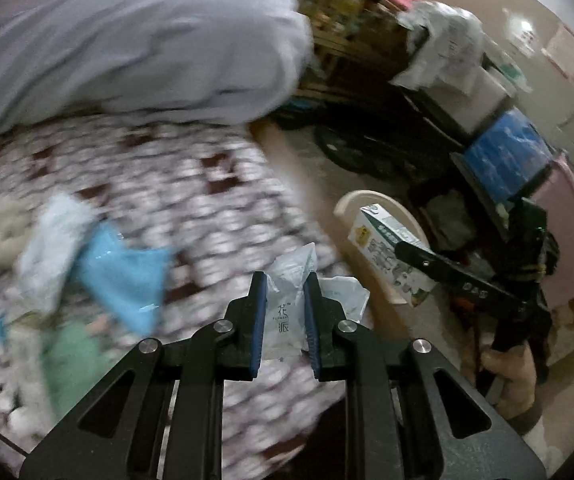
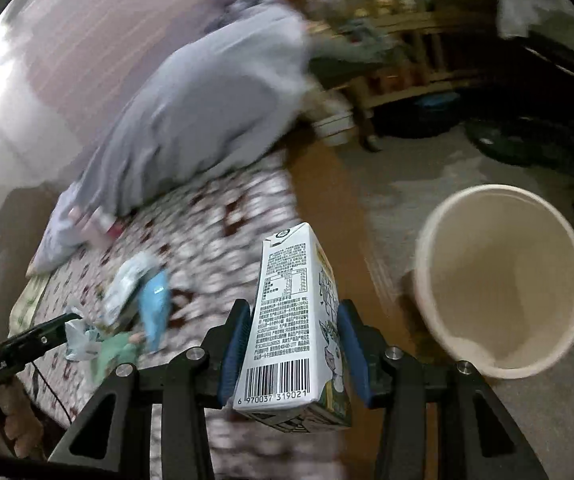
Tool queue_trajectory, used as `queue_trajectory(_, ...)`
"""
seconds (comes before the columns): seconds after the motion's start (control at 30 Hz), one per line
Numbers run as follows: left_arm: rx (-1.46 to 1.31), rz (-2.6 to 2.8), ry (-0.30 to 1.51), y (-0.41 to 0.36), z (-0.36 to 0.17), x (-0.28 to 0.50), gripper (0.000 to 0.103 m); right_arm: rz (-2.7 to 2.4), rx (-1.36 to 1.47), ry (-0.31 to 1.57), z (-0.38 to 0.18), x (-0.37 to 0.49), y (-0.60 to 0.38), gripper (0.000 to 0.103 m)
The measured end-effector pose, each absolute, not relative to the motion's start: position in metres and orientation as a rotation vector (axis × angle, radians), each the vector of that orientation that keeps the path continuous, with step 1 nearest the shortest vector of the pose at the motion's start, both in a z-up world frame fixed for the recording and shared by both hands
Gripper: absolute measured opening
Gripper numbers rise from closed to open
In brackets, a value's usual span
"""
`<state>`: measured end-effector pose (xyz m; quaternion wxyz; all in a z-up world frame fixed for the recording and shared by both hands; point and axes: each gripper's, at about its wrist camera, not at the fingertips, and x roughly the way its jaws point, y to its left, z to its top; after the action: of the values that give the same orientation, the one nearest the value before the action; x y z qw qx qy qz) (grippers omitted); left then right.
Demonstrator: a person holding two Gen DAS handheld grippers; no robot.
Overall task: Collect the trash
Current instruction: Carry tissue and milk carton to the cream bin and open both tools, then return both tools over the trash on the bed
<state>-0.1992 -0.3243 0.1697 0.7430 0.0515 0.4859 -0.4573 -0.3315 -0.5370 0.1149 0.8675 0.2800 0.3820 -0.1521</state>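
The left gripper [image 1: 285, 280] was clamped on a crumpled clear plastic wrapper [image 1: 289, 312] with printed characters, its 2 blue pads [image 1: 259, 320] pressing the film from either side; part of the wrapper bulged out past the right-hand finger. Below it lay a bed with a patterned cover [image 1: 191, 184], brown and white, much blurred; a grey quilt [image 1: 139, 40] was heaped at the far end. More litter remained on the cover: a light blue packet [image 1: 123, 272], a pale wrapper [image 1: 53, 240] just beside it and something green [image 1: 71, 360] nearer the camera, too smeared to name.

The right gripper [image 2: 293, 340] held a white drink carton [image 2: 291, 320] upright between its blue pads [image 2: 233, 352]; the barcode and small print faced the camera, and the jaws stood about as wide as the carton's body. To the right of it, on the grey floor [image 2: 407, 168], stood a cream-coloured bin [image 2: 439, 248], open at the top; nothing could be made out inside it. The carton was beside the bin's rim in that view, not over its mouth.

In the left wrist view the same carton appeared near the bin's edge, with the other gripper's dark finger across it; clutter and a wooden shelf [image 1: 339, 40] lined the wall behind.
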Motion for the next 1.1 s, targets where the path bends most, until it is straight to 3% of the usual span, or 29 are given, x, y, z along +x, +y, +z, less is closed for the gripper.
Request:
queue_trajectory(0.47, 0.106, -1.130, 1.199, -0.497, 0.115, -0.230, 0.019, -0.568, 0.717, 0.830, 0.067, -0.380, -0.655, 0.044)
queue_trajectory(0.53, 0.101, -1.138, 1.218, -0.513, 0.105, -0.229, 0.037, -0.582, 0.763, 0.843, 0.057, -0.380, -0.666, 0.048)
queue_trajectory(0.6, 0.099, -1.139, 1.218, -0.524, 0.100, -0.230, 0.047, -0.595, 0.792, 0.833, 0.051, -0.384, -0.673, 0.065)
queue_trajectory(0.63, 0.101, -1.136, 1.212, -0.526, 0.099, -0.230, 0.047, -0.601, 0.798, 0.821, 0.050, -0.386, -0.674, 0.071)
queue_trajectory(1.1, 0.215, -0.891, 1.094, -0.451, 0.107, -0.222, 0.047, -0.576, 0.639, 0.868, 0.059, -0.378, -0.627, 0.071)
